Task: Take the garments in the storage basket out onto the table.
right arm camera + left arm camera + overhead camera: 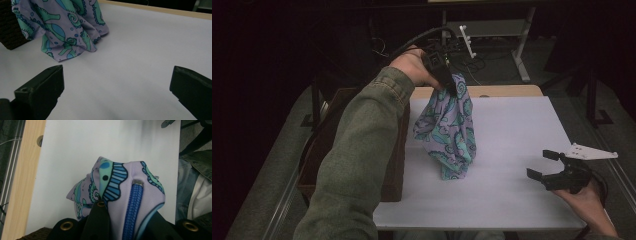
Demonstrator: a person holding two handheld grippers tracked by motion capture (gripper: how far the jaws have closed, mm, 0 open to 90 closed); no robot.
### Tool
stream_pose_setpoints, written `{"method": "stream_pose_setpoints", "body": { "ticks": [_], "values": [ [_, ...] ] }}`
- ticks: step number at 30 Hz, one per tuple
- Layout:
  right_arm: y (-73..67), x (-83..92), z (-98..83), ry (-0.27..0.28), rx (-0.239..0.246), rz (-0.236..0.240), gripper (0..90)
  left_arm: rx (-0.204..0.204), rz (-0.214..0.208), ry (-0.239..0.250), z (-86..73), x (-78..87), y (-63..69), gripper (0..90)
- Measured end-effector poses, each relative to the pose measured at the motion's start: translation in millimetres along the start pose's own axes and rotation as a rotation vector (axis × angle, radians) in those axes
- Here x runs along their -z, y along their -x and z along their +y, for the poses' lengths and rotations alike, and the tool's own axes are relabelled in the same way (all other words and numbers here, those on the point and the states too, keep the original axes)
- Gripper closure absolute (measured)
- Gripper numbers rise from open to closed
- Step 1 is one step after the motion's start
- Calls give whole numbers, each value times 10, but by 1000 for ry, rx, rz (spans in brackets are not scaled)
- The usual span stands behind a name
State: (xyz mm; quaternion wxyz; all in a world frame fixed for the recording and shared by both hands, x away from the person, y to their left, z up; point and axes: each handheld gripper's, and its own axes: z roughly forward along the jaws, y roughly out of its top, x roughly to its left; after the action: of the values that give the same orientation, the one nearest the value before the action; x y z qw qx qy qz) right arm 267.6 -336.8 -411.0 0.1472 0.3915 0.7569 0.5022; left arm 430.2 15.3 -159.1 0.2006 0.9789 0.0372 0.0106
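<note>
The patterned garment [447,130] hangs pinched in my left gripper's [447,80] closed jaws, its lower hem just touching the table [512,130], so lifting looks done and spreading remains, I judge, while my right gripper [546,165] waits open, well apart from the cloth.

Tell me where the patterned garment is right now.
In the high view the patterned garment hangs from the left hand-held gripper at left of centre, its lower end touching the white table, just right of the brown box.

Lilac garment [448,131] with teal-blue paisley, blue zip [132,207], white table [512,135], black jaws
</note>
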Motion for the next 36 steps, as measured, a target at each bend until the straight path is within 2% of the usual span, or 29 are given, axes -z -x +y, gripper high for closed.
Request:
{"method": "stream_pose_setpoints", "body": {
  "ticks": [1, 3, 6, 11, 16, 27, 30, 36],
  "values": [
    [0, 0, 0, 0, 0, 0, 0, 0, 0, 0, 0, 0, 0, 860],
    [-1, 0, 0, 0, 1, 0, 0, 13, -18, -5, -30, -102, -12, 860],
    [0, 0, 0, -1, 0, 0, 0, 6, -28, -15, -46, -165, -30, 860],
    [-1, 4, 1, 1, 2, 0, 0, 15, -27, -33, -74, -276, -39, 858],
    [-6, 3, 2, 0, 3, 0, 0, 27, -33, -10, -118, -404, -36, 858],
    [-3, 0, 3, -2, 4, -1, 0, 63, -63, -21, -237, -724, -84, 856],
    [-2, 3, 2, -3, 5, -1, 0, 70, -66, -6, -260, -814, -91, 856],
    [-4, 2, 3, -3, 5, 0, 0, 84, -79, -3, -263, -916, -106, 855]
  ]
}}
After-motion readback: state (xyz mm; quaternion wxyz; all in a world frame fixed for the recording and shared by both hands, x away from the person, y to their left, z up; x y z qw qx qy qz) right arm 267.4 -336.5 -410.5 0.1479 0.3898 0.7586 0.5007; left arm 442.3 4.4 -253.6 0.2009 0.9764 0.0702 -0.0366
